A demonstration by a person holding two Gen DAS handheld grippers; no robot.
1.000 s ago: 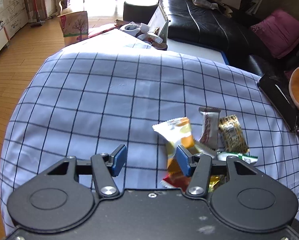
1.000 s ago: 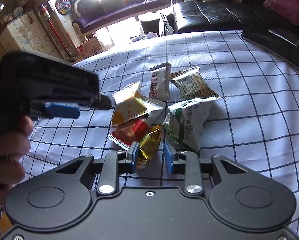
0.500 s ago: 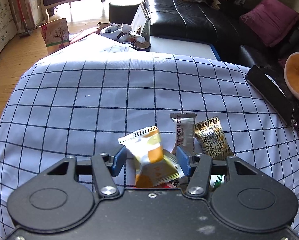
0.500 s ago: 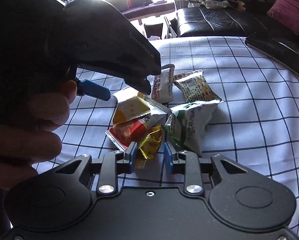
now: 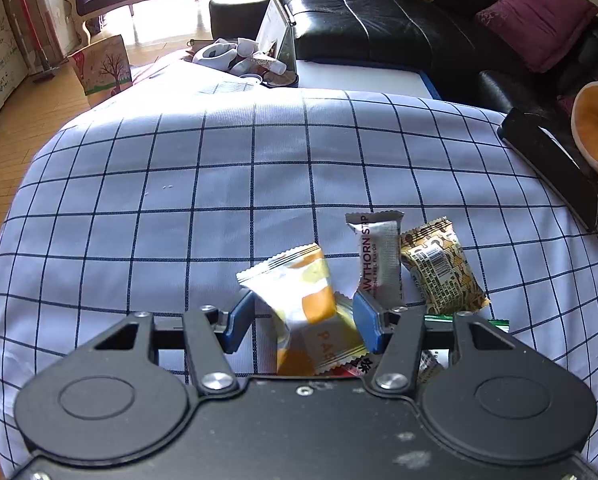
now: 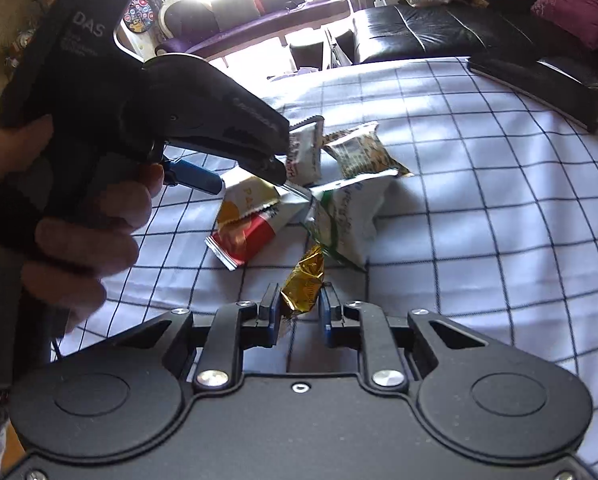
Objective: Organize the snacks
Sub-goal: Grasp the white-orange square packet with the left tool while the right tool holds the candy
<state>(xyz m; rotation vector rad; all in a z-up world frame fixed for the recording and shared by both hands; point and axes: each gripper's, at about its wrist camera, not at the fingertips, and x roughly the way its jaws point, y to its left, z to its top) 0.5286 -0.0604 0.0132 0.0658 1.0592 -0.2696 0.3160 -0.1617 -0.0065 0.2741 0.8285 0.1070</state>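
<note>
Pinching one gold candy (image 6: 303, 285), long axis pointing away, right gripper (image 6: 299, 309) jaws closed on it; left gripper (image 5: 301, 318) jaws wide around orange-white packet (image 5: 299, 284); six snacks total.

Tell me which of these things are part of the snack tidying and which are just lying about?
Part of the job:
- gold candy, pinched in the right tool
- orange-and-white packet, between the open left tool fingers
- hawthorn strip
- brown patterned packet
- green-and-white bag
- red packet

Just lying about:
- pink cushion
- black sofa
- tree-print bag
</note>
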